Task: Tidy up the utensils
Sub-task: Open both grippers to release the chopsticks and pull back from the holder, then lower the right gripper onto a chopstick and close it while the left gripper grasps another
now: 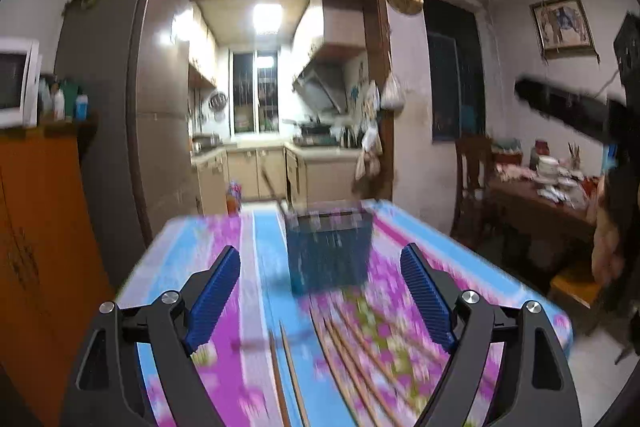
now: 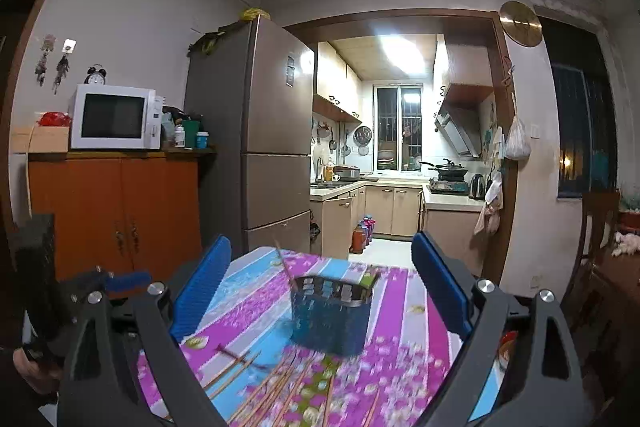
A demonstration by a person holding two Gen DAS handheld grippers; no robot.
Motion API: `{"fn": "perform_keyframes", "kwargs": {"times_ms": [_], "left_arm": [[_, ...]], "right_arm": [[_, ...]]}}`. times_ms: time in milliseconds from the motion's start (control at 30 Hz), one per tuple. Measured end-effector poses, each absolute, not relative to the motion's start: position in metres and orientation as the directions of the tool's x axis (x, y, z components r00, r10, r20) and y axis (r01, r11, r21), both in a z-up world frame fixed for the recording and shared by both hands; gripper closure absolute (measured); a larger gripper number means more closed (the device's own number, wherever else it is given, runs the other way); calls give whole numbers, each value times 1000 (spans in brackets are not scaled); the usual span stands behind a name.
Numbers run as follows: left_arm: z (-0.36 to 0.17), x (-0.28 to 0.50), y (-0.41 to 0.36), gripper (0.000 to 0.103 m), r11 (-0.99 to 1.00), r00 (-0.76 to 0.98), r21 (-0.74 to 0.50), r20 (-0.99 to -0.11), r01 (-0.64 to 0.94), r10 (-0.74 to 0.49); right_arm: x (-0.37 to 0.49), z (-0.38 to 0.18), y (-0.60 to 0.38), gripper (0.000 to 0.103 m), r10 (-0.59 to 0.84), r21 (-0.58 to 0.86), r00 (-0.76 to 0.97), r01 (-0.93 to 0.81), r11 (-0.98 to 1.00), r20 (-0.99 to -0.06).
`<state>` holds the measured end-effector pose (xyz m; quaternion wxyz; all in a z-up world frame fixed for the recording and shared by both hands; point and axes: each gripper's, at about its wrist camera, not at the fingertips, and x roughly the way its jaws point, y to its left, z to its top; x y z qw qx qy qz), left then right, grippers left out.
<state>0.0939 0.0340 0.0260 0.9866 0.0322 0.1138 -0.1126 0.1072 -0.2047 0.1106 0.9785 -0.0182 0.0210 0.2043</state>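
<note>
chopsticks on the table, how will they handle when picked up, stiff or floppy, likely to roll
The chopsticks look like thin, straight wooden sticks, so probably stiff and light. They lie scattered loose on the flowered tablecloth, so a nudge may roll or scatter them. Being so slender and flat on the cloth, they could slip from the wide pads.

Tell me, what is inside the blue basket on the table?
One stick-like utensil leans out over the blue basket at its far left corner. The basket's wall hides the bottom.

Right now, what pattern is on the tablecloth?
Tablecloth: pink-purple floral with blue and white stripes. Clearest in the right wrist view.
</note>
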Motion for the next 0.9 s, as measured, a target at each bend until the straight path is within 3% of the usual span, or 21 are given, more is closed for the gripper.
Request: {"fn": "perform_keyframes", "kwargs": {"times_ms": [100,167,233,333,400,433,600,900], "left_arm": [[-18,81,34,23,971,930,18,-293,237,-221],[-51,73,29,34,970,912,9,-342,244,-227],[-80,68,23,49,968,890,8,-395,252,-228],[-110,65,14,59,962,858,-13,-450,271,-248],[-122,66,8,67,959,843,-13,-473,283,-255],[-124,67,6,69,958,840,-17,-476,287,-260],[-131,66,0,79,955,839,-11,-477,295,-264],[-143,69,-5,83,956,832,7,-495,293,-251]], "right_arm": [[82,73,-209,15,365,-34,929,-367,929,-53],[78,62,-211,17,359,-28,931,-362,932,-66],[74,38,-214,30,351,2,930,-353,936,-105],[68,7,-214,45,350,15,922,-352,936,-169],[72,-24,-212,50,364,39,894,-367,930,-261],[72,-24,-212,50,364,39,894,-367,930,-261],[72,-46,-214,51,359,69,880,-356,932,-312],[60,-86,-213,69,367,62,846,-373,926,-385]]}}
